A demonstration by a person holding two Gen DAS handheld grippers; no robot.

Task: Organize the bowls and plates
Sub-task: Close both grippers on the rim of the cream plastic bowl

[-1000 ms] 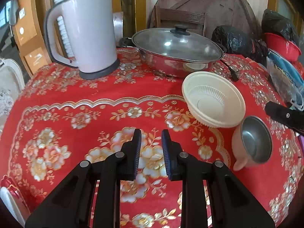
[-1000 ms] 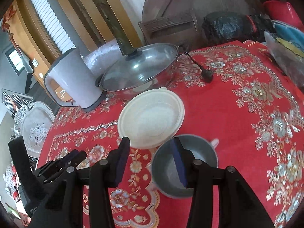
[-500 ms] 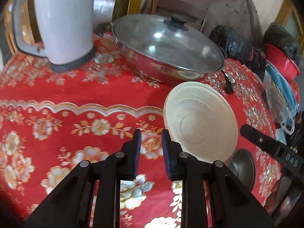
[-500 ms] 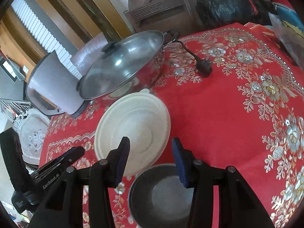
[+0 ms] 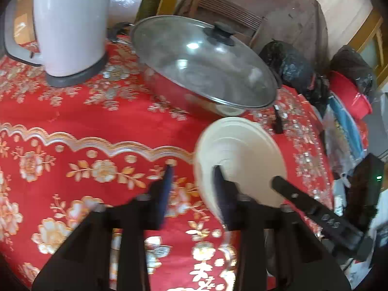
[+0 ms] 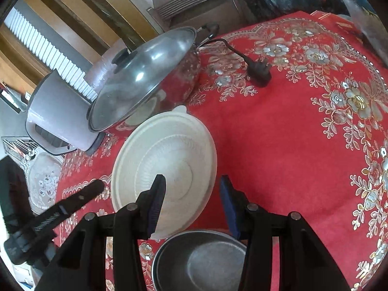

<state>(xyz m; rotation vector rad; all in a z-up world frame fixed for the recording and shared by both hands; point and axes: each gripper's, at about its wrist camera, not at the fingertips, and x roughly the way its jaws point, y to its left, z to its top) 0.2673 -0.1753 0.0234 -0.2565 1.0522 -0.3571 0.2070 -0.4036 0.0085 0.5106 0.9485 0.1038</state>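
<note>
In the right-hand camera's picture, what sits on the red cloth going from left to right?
White kettle → lidded steel pan → cream bowl → black plug.

Both wrist views look down closely, sharing the cream bowl (image 5: 238,150) (image 6: 167,160).

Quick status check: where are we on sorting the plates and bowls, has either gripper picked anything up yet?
Nothing looks stacked or gripped yet. The cream plastic bowl sits on the red tablecloth, the metal bowl beside it. Both grippers are open: the left gripper straddles the cream bowl's near rim, the right gripper its other edge. Gripping and stacking the bowls are left.
</note>
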